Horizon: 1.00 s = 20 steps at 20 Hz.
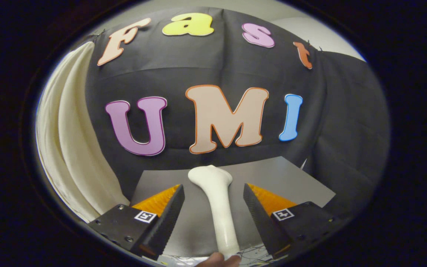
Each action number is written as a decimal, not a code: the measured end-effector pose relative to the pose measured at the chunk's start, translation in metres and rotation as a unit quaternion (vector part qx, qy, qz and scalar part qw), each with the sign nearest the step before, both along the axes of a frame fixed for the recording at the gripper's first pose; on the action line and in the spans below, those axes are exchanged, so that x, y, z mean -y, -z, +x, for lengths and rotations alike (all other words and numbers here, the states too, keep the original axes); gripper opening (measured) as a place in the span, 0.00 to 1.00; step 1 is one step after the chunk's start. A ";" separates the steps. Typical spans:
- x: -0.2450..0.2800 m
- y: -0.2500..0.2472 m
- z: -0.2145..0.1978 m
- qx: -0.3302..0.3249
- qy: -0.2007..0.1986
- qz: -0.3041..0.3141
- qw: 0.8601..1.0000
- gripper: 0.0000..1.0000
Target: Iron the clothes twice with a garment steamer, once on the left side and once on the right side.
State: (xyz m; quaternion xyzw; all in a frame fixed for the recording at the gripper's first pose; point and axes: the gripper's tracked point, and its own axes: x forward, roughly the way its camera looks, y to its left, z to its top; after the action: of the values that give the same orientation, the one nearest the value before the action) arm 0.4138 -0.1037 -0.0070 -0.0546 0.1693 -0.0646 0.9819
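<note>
In the gripper view the gripper (213, 217) stands wide open, with the steamer (217, 207) lying lengthwise between its fingers, touching neither. Its head points ahead, past the fingertips, over the grey table (302, 185); a fingertip (217, 259) shows at its near end, perhaps steadying it for the grasp. The garment (69, 148) hangs off to the left, well apart.

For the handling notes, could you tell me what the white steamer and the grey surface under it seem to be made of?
The steamer, between the open claw fingers, looks like smooth, semi-gloss moulded plastic with soft highlights. The grey surface looks matte and flat, perhaps laminate or painted board.
</note>
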 end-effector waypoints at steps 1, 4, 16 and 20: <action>0.002 0.005 0.008 -0.008 0.002 0.003 1.000 0.98; 0.011 0.030 0.027 -0.059 0.009 0.006 0.998 0.98; 0.019 0.105 0.057 -0.178 0.041 0.040 0.982 0.84; 0.020 0.098 0.054 -0.168 0.054 0.067 0.982 0.64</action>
State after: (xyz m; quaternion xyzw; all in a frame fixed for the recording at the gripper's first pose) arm 0.4682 -0.1239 -0.1050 0.0106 0.3383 -0.0960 0.9361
